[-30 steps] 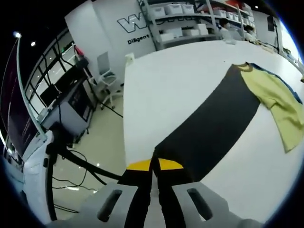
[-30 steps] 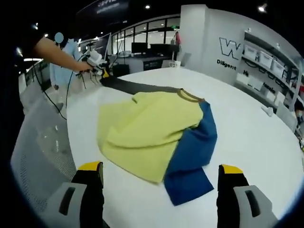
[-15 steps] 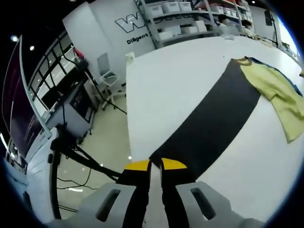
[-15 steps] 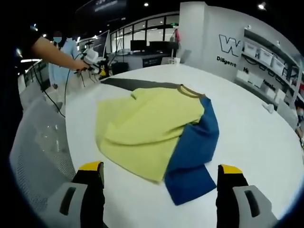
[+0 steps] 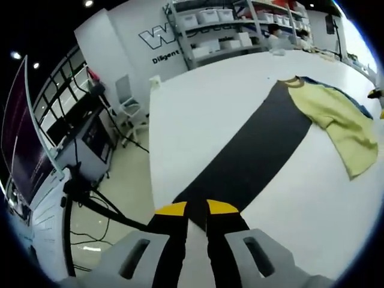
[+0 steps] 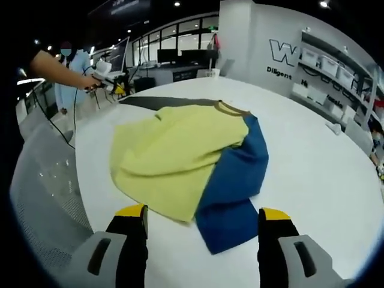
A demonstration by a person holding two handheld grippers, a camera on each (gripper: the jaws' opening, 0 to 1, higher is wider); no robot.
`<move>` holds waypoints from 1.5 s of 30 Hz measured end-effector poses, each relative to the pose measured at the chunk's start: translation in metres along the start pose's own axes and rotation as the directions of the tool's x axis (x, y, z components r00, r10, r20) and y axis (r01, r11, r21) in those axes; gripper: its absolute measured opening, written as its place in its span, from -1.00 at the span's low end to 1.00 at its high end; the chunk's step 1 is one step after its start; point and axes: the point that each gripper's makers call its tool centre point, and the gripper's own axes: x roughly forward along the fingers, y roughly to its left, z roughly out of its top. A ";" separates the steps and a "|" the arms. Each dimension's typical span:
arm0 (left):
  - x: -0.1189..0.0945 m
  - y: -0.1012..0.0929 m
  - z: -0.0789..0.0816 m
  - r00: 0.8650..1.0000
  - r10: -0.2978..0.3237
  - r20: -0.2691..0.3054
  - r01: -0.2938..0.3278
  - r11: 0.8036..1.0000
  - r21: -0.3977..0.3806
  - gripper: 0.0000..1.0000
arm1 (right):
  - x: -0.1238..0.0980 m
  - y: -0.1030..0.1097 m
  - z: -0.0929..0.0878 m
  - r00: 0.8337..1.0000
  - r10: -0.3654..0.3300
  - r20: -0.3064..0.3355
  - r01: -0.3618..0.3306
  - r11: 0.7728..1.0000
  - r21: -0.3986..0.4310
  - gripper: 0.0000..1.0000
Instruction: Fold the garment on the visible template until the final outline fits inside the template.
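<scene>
A yellow and blue garment (image 6: 174, 150) lies crumpled on the round white table (image 6: 312, 168), its blue part (image 6: 240, 168) on the right. Its collar end lies on a long dark template (image 6: 156, 102). My right gripper (image 6: 203, 223) hovers open at the garment's near hem, touching nothing. In the left gripper view the template (image 5: 258, 150) runs from the jaws up to the garment (image 5: 336, 117). My left gripper (image 5: 197, 210) is shut on the template's near end at the table edge. A hand holds that gripper (image 6: 111, 75) far left in the right gripper view.
Shelves with white bins (image 5: 222, 24) stand behind the table. Beyond the table edge are an office chair (image 5: 129, 105), an equipment cart (image 5: 90, 132) and floor cables. A person in light blue (image 6: 66, 66) stands by desks with monitors (image 6: 180, 60).
The right gripper's jaws have narrowed slightly and moved closer to the garment's hem. The left gripper still holds the template end, and its view has swung slightly.
</scene>
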 end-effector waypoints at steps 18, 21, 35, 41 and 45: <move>-0.024 -0.071 0.022 0.979 -0.165 0.118 0.159 0.986 0.059 -0.58 | 0.007 -0.003 -0.004 1.000 -0.002 0.000 0.002 0.999 0.044 0.05; -0.028 -0.091 0.022 0.968 -0.215 0.128 0.208 0.976 0.066 -0.55 | 0.009 0.000 -0.003 1.000 0.004 0.000 -0.004 0.999 0.036 0.04; -0.041 -0.177 0.029 0.901 -0.402 0.161 0.383 0.913 0.139 -0.52 | 0.012 0.009 -0.009 0.999 0.035 -0.009 -0.035 0.999 0.033 0.00; -0.037 -0.197 0.026 0.879 -0.453 0.150 0.434 0.889 0.145 -0.50 | 0.013 0.011 -0.008 0.999 0.041 -0.009 -0.041 0.999 0.032 -0.01; -0.036 -0.218 0.021 0.862 -0.489 0.132 0.468 0.869 0.159 -0.48 | 0.016 0.018 -0.005 0.998 0.059 -0.001 -0.059 0.998 0.023 -0.06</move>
